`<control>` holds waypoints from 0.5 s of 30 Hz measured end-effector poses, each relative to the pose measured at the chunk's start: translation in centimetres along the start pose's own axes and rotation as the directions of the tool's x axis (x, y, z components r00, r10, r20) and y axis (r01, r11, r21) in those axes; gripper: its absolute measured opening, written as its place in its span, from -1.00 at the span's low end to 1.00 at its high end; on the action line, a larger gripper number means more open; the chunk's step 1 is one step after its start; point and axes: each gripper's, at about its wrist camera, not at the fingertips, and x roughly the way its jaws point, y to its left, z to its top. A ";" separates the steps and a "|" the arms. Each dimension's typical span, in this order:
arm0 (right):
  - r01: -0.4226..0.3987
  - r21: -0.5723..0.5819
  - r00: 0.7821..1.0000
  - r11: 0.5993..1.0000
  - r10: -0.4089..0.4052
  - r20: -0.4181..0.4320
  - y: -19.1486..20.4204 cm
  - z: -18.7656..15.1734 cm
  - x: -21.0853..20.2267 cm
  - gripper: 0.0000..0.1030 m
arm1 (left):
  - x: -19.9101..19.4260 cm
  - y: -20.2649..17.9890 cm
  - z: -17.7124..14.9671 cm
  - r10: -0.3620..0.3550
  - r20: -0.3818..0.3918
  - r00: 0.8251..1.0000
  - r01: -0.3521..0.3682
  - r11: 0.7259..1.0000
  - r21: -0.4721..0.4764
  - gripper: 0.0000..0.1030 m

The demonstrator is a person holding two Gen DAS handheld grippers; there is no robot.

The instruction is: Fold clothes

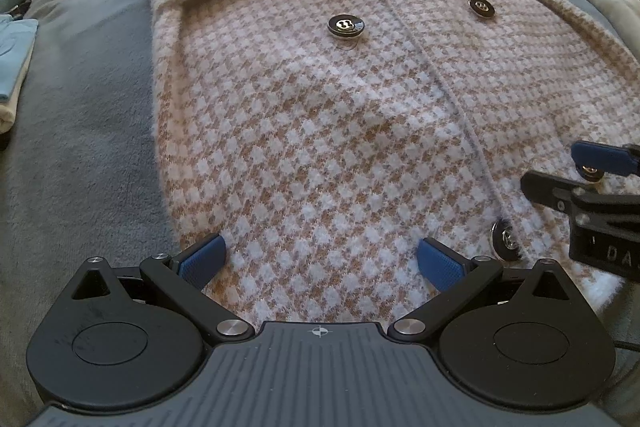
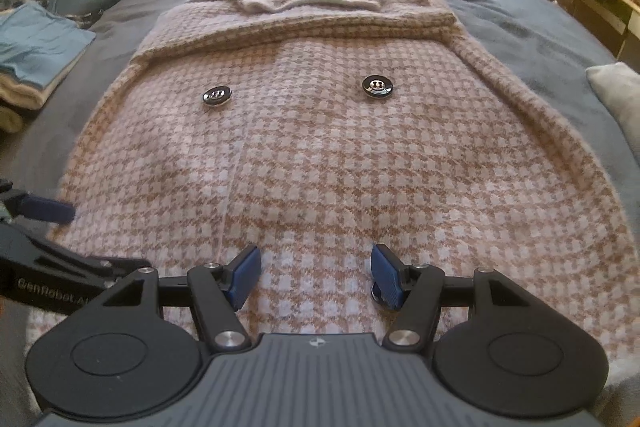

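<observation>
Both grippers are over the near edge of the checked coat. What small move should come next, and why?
Probably lower both and close on the near hem. The left gripper and right gripper stand open above the checked coat, pinching nothing, and its sleeves already lie folded in across the far part, so lifting the hem away over the buttons looks like the next fold.

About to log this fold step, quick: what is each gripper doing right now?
Left gripper: open, fingers spread over the houndstooth coat, holding nothing.
Right gripper: open, over the coat's near hem, holding nothing.
</observation>
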 end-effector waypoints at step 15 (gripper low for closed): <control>0.020 -0.001 0.999 1.000 -0.020 0.029 0.8 -3.6 -1.9 0.23 | 0.0 -0.1 -0.1 0.010 -0.007 1.000 -0.010 1.000 -0.007 1.00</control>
